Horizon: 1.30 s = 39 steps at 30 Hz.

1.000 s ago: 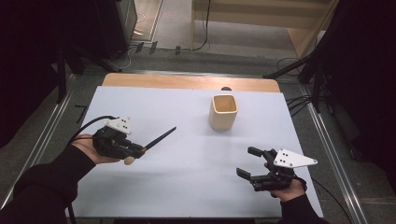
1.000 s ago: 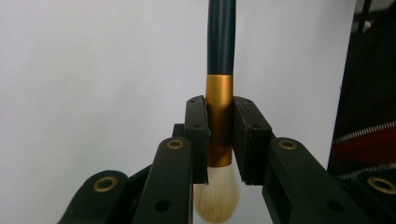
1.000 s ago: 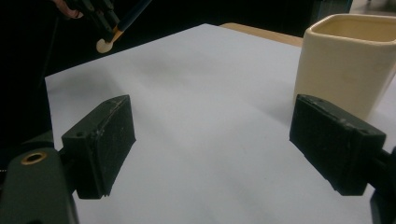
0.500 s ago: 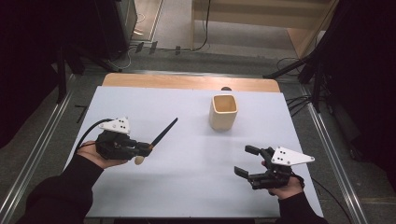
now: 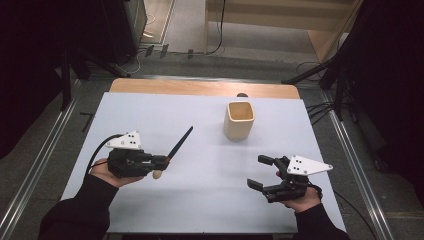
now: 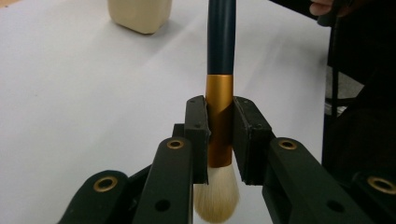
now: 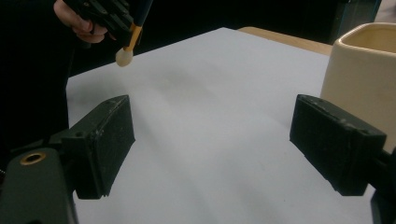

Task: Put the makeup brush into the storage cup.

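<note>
My left gripper is shut on a makeup brush at the table's left. In the left gripper view the pads clamp the brush's gold ferrule; its pale bristles hang below the jaws and the dark handle points away, toward the cup. My right gripper stands open at the front right with nothing between its pads. A cream square cup stands upright behind the middle of the table, close on the right in the right gripper view.
A white sheet covers the table; a strip of bare wood shows at its far edge. Metal rails run along both sides, and cables lie on the floor beyond.
The left hand has shifted right and toward the front edge with the brush still clamped, the handle now tilted steeper toward the cup. The right gripper has stayed put.
</note>
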Each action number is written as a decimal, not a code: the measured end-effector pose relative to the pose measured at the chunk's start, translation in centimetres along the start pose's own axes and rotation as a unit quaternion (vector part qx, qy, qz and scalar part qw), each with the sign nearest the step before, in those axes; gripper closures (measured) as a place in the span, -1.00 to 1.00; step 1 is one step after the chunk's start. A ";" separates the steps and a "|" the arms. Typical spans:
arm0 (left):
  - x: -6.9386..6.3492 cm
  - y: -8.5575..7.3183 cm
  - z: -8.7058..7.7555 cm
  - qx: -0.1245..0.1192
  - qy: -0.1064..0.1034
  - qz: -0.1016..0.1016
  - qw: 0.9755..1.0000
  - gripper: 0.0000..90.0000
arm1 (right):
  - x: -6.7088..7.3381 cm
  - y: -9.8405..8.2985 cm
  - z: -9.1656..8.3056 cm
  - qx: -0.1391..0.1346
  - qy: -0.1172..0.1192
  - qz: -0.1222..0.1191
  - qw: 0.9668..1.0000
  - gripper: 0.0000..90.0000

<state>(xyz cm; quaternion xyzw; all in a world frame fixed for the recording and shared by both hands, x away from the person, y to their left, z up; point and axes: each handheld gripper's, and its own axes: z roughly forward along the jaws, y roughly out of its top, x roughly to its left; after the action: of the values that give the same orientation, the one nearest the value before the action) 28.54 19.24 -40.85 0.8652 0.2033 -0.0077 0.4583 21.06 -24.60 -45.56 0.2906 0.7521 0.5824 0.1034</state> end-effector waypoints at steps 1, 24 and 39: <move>-0.1 -0.1 0.1 -0.005 0.000 0.001 1.000 0.74 | 0.0 0.0 0.1 -0.001 0.005 -0.003 1.000 -0.67; -1.7 0.3 2.6 -0.007 -0.035 0.036 0.999 0.74 | 0.1 1.2 2.1 0.010 0.045 -0.009 0.999 -0.58; -1.9 1.4 3.4 0.020 -0.045 0.057 0.997 0.74 | 0.2 2.2 3.9 0.018 0.070 -0.012 0.997 -0.50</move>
<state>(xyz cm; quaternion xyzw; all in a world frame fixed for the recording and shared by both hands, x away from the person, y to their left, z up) 27.89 15.20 -41.34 0.8831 0.1324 -0.0243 0.4494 23.51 -20.91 -44.65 0.2422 0.7711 0.5865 0.0527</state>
